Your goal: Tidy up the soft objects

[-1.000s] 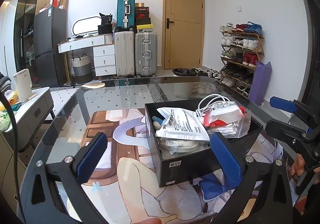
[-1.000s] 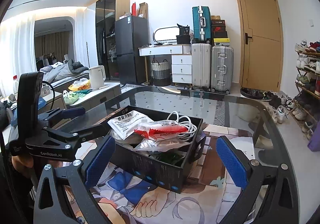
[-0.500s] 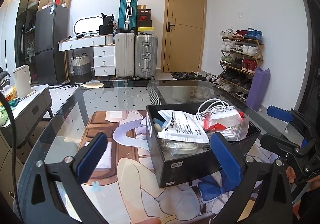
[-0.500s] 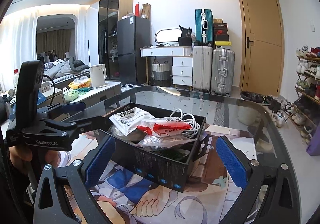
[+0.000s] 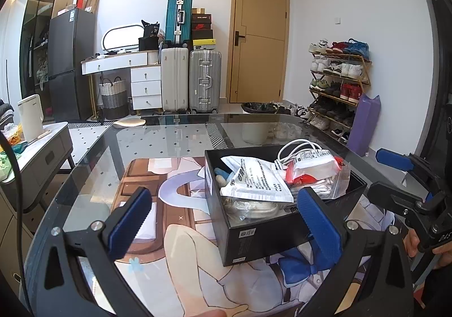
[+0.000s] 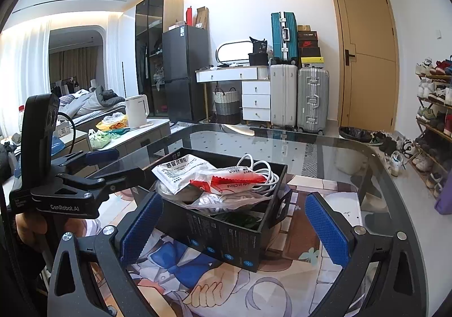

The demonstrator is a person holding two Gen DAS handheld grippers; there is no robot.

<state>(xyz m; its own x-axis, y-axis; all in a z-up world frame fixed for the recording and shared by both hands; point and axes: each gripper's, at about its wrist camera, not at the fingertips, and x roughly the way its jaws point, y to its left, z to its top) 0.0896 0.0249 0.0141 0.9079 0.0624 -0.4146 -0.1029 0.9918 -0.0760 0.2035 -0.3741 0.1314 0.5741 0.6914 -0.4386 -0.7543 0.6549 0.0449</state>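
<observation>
A black box (image 5: 262,232) (image 6: 226,235) stands on the glass table, filled with soft packets. A white printed pouch (image 5: 254,182) (image 6: 180,170), a red and white packet (image 5: 310,165) (image 6: 234,178), a clear bag (image 6: 226,199) and a coiled white cable (image 5: 293,147) (image 6: 262,173) lie in it. My left gripper (image 5: 223,225) is open and empty, held in front of the box. My right gripper (image 6: 233,228) is open and empty, also just short of the box. Each gripper shows in the other's view: the right one (image 5: 406,187), the left one (image 6: 93,173).
An anime-print mat (image 5: 180,254) covers the near part of the glass table (image 5: 169,139). A low side cabinet with a white kettle (image 5: 29,117) stands to the left. Suitcases (image 5: 204,81), a door and a shoe rack (image 5: 336,85) are beyond the table.
Both grippers have tilted or drawn back slightly, so the box sits a little lower in each view. Both stay open. The box and its contents have not moved.
</observation>
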